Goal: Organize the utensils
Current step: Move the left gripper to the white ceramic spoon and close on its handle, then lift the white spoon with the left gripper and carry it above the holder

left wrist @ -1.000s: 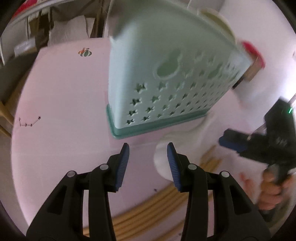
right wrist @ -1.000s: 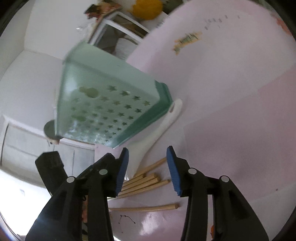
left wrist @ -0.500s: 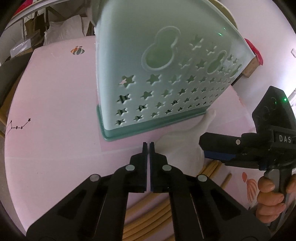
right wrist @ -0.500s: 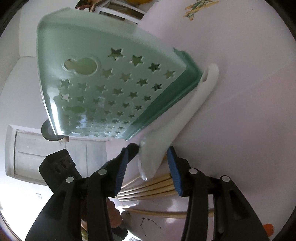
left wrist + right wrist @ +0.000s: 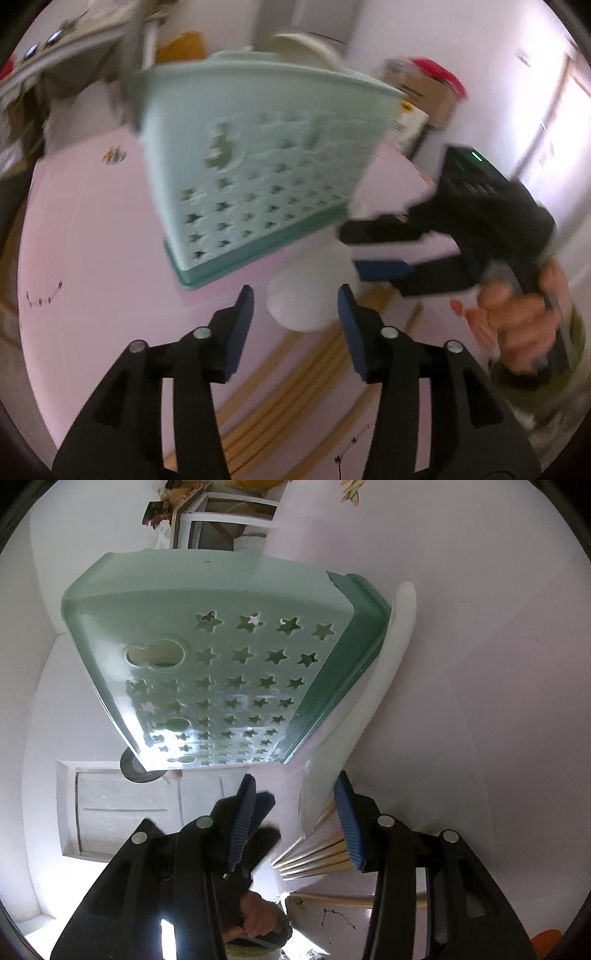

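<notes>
The green holder point(image 5: 221, 672) stands on the pink table point(image 5: 92, 240), its star-punched wall facing both grippers, so whatever goes in has to be lifted up and over the rim. The white spatula point(image 5: 373, 698) lies flat beside the holder's base, its handle running along the darker foot and its broad end toward the person, resting partly over the chopsticks point(image 5: 317, 853), which lie in a loose bundle on the table. The right gripper point(image 5: 295, 808) comes in low with its jaws apart around that broad end, and I'd say the pads are not pressing on it yet; the left view shows one jaw above the spatula and one below, with blur hiding any contact. The left gripper point(image 5: 295, 317) hovers nearby, its jaws opening with nothing between them, seemingly waiting its turn. Lifting the spatula first would free the chopsticks beneath.
</notes>
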`<state>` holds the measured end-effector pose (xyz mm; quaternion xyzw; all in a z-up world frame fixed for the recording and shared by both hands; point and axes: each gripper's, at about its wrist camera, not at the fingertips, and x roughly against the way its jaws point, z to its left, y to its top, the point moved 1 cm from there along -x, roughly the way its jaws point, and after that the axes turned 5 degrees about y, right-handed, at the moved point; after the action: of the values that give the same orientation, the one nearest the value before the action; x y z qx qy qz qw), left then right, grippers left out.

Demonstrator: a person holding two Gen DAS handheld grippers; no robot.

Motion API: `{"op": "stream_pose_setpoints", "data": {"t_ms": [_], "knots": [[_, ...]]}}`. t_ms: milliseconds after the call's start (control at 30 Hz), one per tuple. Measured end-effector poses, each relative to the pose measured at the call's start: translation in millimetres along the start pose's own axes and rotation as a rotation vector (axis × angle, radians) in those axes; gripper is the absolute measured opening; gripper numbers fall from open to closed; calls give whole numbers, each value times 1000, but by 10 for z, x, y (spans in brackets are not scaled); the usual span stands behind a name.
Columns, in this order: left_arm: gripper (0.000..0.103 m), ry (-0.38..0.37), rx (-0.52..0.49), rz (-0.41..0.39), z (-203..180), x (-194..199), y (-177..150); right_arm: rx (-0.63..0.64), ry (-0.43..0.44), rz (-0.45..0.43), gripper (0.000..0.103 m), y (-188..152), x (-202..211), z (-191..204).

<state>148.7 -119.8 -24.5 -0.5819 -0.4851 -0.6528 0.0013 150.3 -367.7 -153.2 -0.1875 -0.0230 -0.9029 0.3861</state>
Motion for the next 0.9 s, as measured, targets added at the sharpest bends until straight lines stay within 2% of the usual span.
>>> {"op": "stream_pose_setpoints", "data": {"t_ms": [100, 267, 300, 333, 467, 533, 667, 767, 900], "knots": [[46, 58, -126, 21, -201, -61, -25, -22, 28, 5, 43, 42, -19, -12], [44, 212, -297, 52, -437, -270, -46, -52, 83, 9, 43, -49, -230, -48], [42, 237, -318, 51, -462, -304, -46, -54, 88, 8, 43, -40, -227, -51], [34, 253, -332, 50, -486, -324, -42, -55, 92, 7, 43, -36, -220, -48], [17, 286, -347, 60, -529, -435, 3, -49, 98, 0, 43, -17, -145, -46], [16, 295, -343, 56, -549, -462, 6, -43, 102, -7, 43, -16, -85, -31], [6, 295, -313, 39, -422, -509, 80, -37, 88, -36, 43, -33, 120, -54], [1, 294, -285, 21, -315, -347, 102, -36, 58, -79, 43, -76, 355, -130], [1, 287, -267, -21, -283, -273, 166, -33, -11, -152, 42, -144, 635, -248]]}}
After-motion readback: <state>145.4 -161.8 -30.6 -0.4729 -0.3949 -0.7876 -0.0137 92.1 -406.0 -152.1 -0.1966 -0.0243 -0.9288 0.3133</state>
